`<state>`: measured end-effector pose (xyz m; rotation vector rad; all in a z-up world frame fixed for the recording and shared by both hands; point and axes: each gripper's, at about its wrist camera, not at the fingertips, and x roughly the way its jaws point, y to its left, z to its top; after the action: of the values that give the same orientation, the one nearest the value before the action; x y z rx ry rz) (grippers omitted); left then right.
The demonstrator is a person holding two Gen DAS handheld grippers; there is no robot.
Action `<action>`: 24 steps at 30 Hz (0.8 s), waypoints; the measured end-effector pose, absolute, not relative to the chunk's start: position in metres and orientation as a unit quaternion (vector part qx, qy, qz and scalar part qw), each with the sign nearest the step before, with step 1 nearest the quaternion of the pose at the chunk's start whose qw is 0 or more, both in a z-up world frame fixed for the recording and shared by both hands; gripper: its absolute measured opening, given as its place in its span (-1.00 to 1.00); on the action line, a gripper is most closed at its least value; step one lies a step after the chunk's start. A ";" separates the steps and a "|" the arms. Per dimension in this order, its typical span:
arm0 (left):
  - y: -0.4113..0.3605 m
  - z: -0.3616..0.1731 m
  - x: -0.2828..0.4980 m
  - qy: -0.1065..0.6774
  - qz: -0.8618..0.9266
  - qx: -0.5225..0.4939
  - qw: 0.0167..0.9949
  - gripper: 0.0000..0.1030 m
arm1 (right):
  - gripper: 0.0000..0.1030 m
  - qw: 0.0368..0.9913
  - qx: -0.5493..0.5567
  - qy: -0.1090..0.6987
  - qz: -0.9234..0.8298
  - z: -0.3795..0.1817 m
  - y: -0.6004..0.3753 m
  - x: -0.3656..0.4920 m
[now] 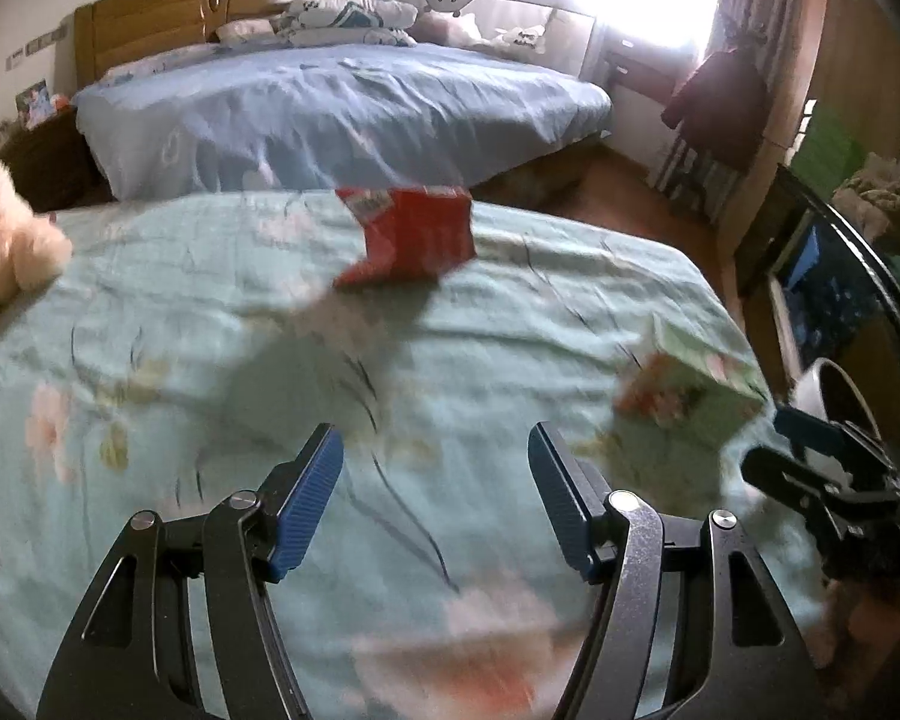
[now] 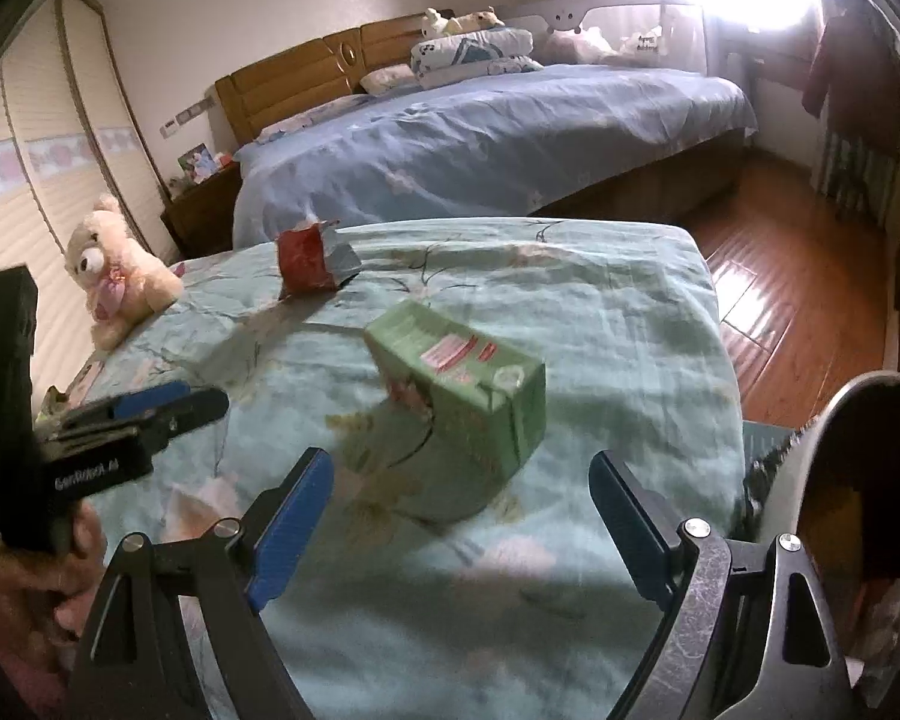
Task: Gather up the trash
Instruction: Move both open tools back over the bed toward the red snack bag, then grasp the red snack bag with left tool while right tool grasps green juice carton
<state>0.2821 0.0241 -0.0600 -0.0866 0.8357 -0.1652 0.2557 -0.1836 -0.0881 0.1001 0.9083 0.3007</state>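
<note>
The near bed (image 2: 600, 312), covered in a pale green floral sheet, ends in a rounded far edge in both views; beyond it lies a gap and then a second bed (image 2: 480, 138) under a blue cover. To the right the sheet drops off to bare wooden floor (image 2: 810, 276), which is open up to the far wall. A white bin (image 2: 822, 450) with a dark inside stands just off the bed's right edge, close beside the right gripper (image 2: 462, 516).

Both grippers hover over the sheet with jaws spread wide and nothing between them. The left gripper (image 1: 435, 504) points along the middle of the bed, with plain sheet ahead of it.

A green carton (image 2: 462, 384) lies tilted on the sheet just ahead of the right gripper, a red and white label on its upper face and a round cap at its near end; in the left wrist view it sits near the bed's right edge, blurred. A crumpled red wrapper (image 2: 309, 264) with a silvery torn flap stands farther back, toward the far edge, well apart from the carton. A cream teddy bear (image 2: 114, 276) sits at the left edge.
</note>
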 end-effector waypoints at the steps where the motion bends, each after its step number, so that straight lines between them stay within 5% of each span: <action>1: 0.025 -0.060 0.291 0.403 -0.079 -0.038 0.911 0.29 | 0.72 0.886 0.046 0.438 0.145 -0.089 -0.183 0.259; 22: 0.027 -0.073 0.390 0.396 -0.089 -0.019 0.914 0.33 | 0.72 0.866 0.065 0.466 0.167 -0.115 -0.180 0.309; 24: 0.027 -0.075 0.392 0.396 -0.095 -0.019 0.913 0.08 | 0.70 0.865 0.066 0.467 0.172 -0.116 -0.178 0.310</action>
<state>0.3924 0.0266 -0.0748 -0.0395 0.8159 -0.1947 0.3100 -0.1777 -0.1165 0.1388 0.9792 0.3597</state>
